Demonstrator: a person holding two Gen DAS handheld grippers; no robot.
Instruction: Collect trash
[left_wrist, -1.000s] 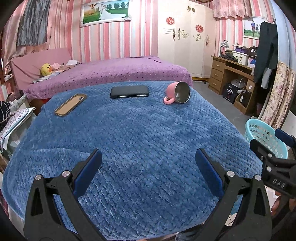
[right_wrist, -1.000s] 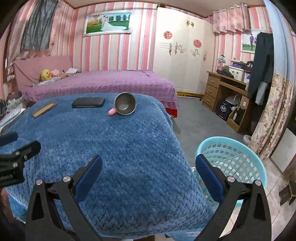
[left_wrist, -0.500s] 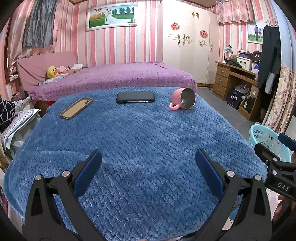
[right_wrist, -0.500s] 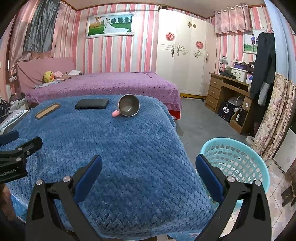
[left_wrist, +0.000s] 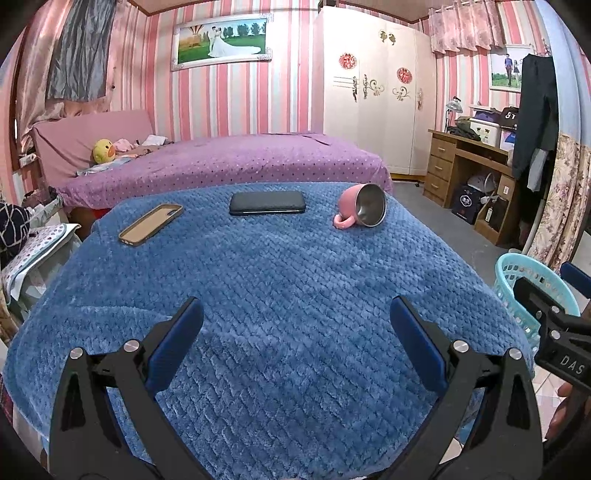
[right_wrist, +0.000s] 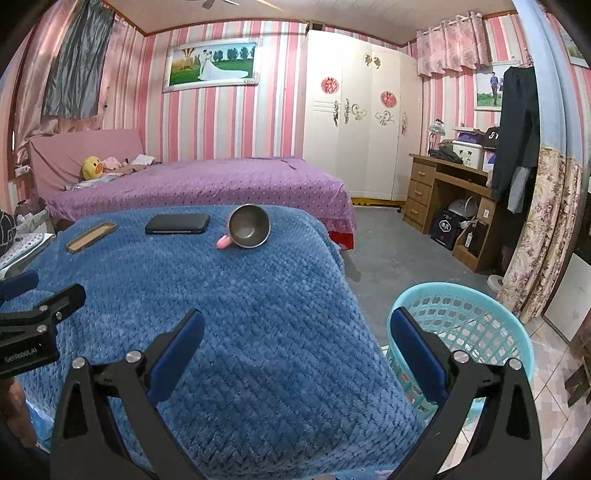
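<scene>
A teal plastic basket stands on the floor right of the blue-blanketed table; it also shows in the left wrist view. My left gripper is open and empty over the table's near edge. My right gripper is open and empty over the table's right corner, its right finger in front of the basket. No loose trash shows on the blanket. Each gripper shows at the edge of the other's view.
On the far part of the blanket lie a pink mug on its side, a black phone and a tan phone case. A purple bed is behind. A wooden desk stands at right.
Both grippers have risen and tilted up a little, so the far objects sit lower in both views. Both jaws stay open.
</scene>
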